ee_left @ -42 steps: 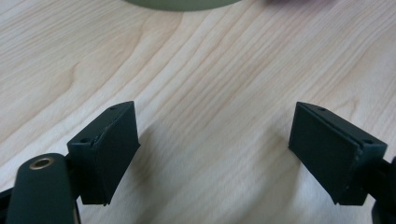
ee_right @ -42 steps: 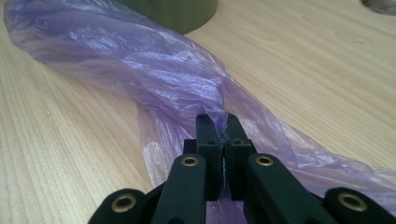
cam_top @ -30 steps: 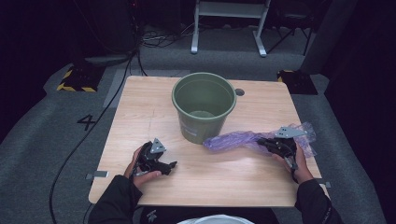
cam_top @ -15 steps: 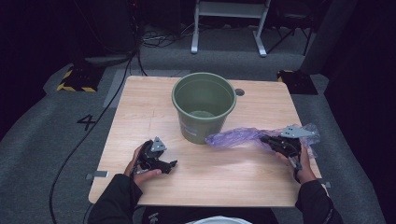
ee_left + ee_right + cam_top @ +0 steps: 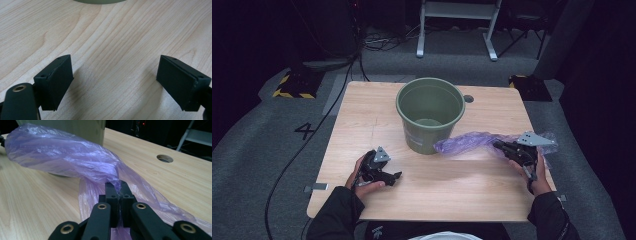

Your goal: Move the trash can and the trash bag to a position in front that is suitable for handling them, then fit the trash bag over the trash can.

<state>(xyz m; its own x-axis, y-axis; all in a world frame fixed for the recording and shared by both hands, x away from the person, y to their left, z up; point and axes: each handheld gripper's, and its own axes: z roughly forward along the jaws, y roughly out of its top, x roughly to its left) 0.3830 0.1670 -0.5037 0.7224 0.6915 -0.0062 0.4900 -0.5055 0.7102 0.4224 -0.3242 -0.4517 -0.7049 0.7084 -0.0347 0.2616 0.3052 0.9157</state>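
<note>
Right gripper [image 5: 512,149] fingers clamped on purple bag [image 5: 467,143] (thin film), which lies on desk [image 5: 452,190] touching green bucket [image 5: 430,114]. Left gripper [image 5: 384,176] rests low over desk; fingers [image 5: 56,80] wide apart.

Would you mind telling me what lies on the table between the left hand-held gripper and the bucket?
Nothing: bare wood separates the left hand-held gripper from the bucket, seen in the high view and left gripper view.

Light wooden table [image 5: 377,125] with 1 round hole [image 5: 468,99], bearing 1 green bucket [image 5: 430,114] and 1 purple plastic bag [image 5: 472,142].
</note>
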